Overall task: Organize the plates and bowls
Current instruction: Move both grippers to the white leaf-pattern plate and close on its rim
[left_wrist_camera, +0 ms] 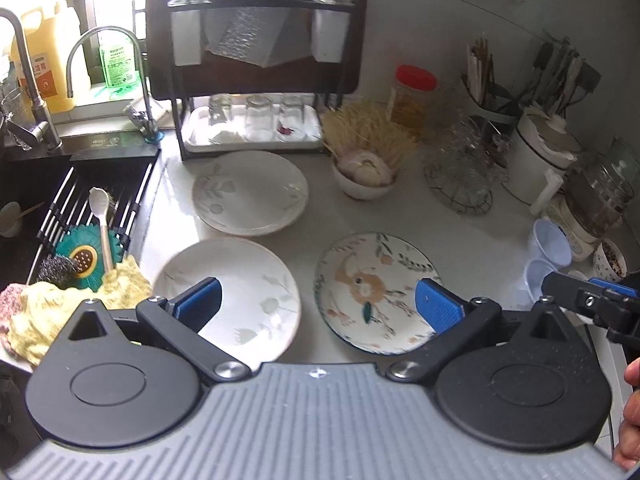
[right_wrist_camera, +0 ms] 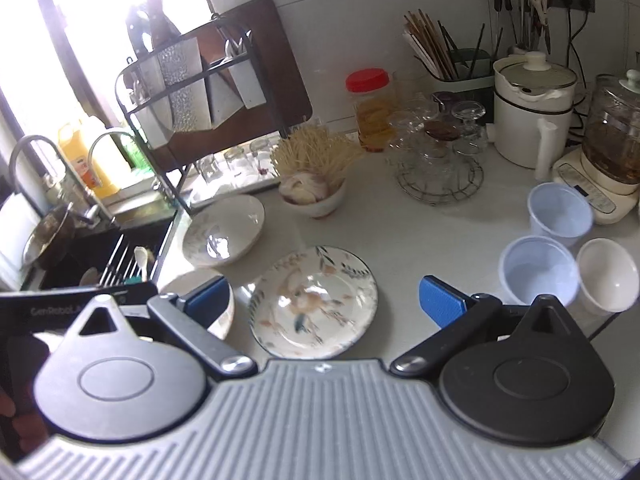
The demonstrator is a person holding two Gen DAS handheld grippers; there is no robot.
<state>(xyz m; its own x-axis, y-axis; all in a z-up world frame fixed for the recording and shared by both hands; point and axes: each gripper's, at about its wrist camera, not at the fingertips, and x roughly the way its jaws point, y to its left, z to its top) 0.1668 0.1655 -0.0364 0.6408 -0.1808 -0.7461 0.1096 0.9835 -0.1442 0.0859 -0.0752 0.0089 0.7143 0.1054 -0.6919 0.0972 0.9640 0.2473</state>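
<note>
So far we judge almost nothing sorted: on the countertop (left_wrist_camera: 400,208) we see the floral plate (left_wrist_camera: 376,292), a near white plate (left_wrist_camera: 240,296) and a far white plate (left_wrist_camera: 250,192) each lying apart, unstacked, and the plastic bowls (right_wrist_camera: 540,272) loose at the right. Our left gripper (left_wrist_camera: 318,304) hangs with its fingers spread wide and empty, the near white plate under its left finger, the floral plate under its right. Our right gripper (right_wrist_camera: 322,300) is likewise released, gaping over the floral plate, which lies between its fingers and below them; contact we cannot tell.
</note>
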